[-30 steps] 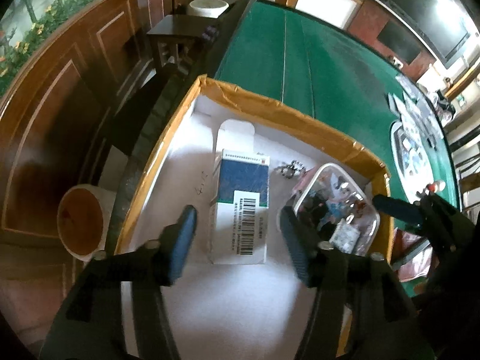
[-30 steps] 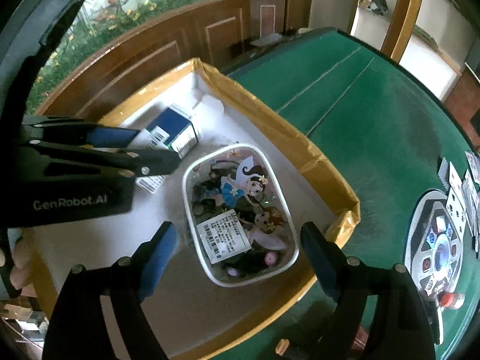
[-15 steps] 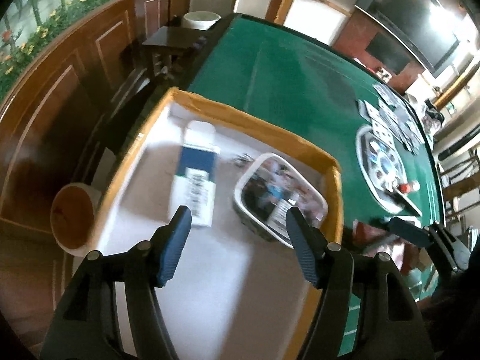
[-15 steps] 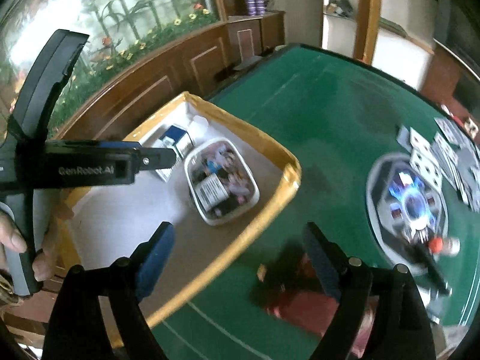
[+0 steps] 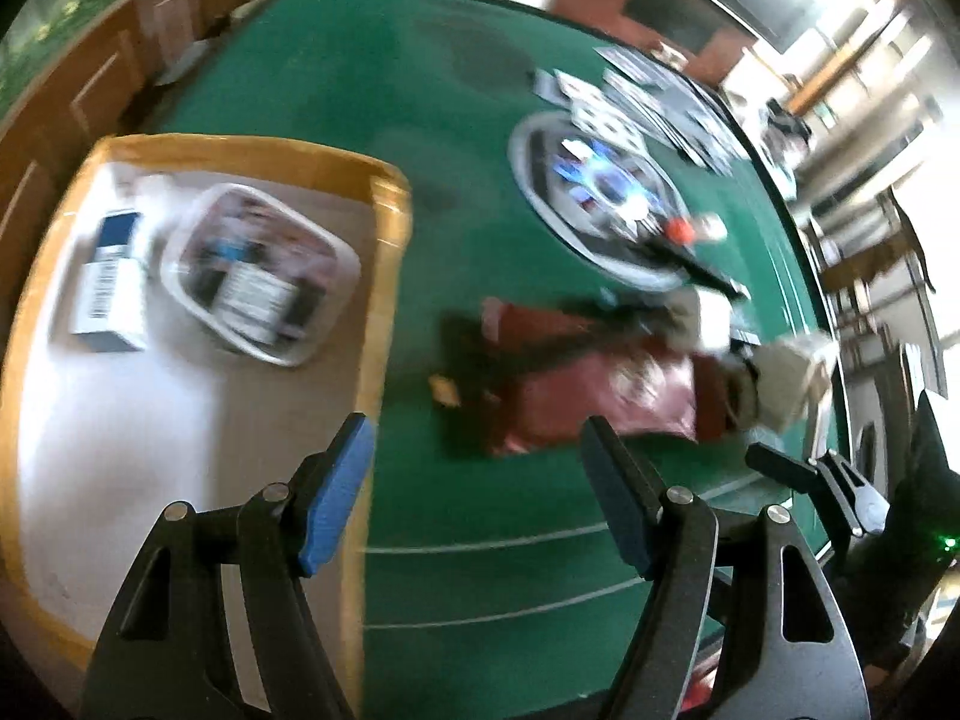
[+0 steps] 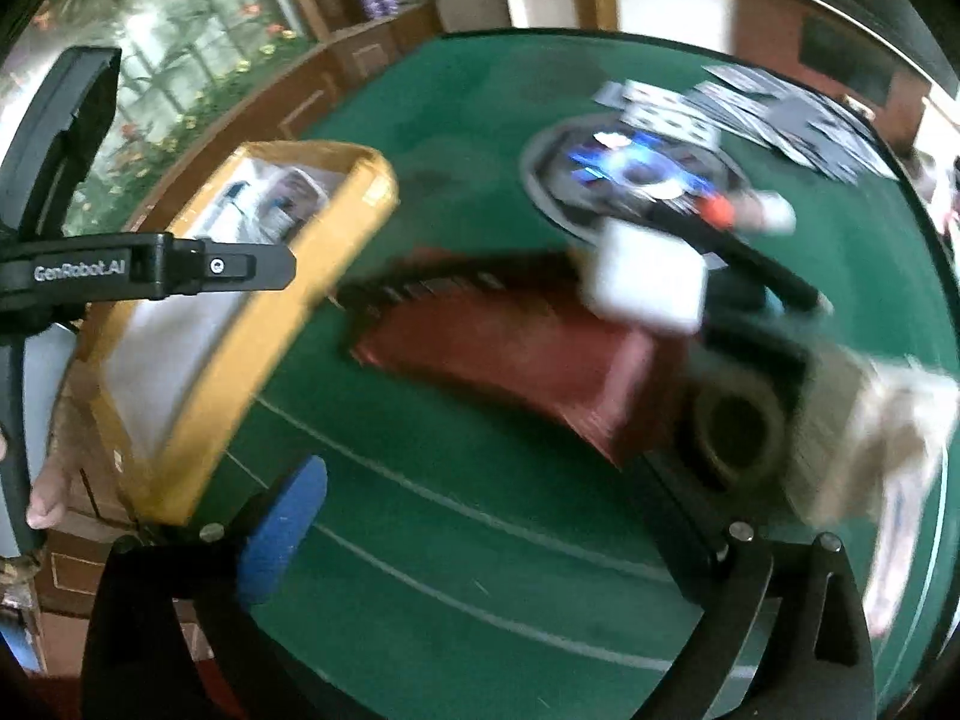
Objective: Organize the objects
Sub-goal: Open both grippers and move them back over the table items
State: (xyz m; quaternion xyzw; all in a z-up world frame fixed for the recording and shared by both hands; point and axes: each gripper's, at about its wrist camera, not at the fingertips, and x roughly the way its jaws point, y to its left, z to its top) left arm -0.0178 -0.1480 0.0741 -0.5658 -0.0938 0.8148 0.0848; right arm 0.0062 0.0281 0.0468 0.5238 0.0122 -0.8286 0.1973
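A cardboard box [image 5: 384, 276] with a tan rim stands on the green felt; inside lie a blue-and-white carton [image 5: 111, 282] and a clear plastic container [image 5: 258, 282] of small trinkets. My left gripper [image 5: 477, 468] hovers over the felt just right of the box rim, its jaws opening with nothing between them. My right gripper [image 6: 486, 480] hangs over the felt in front of a blurred red object [image 6: 528, 354], its jaws also opening and empty. A white block [image 6: 648, 282] and a dark round thing [image 6: 738, 426] lie behind and right of the red object.
A round control disc [image 5: 600, 198] sits in the table's middle, with playing cards [image 5: 660, 102] spread beyond it. A pale blurred bundle [image 6: 888, 420] lies at the right. Wooden panelling [image 6: 336, 78] borders the table behind the box. A person's finger [image 6: 48, 498] shows at the left edge.
Both grippers have swung right, off the box and out over the felt toward the red object. Both pairs of jaws stand wider. Carton and container stay in the box.
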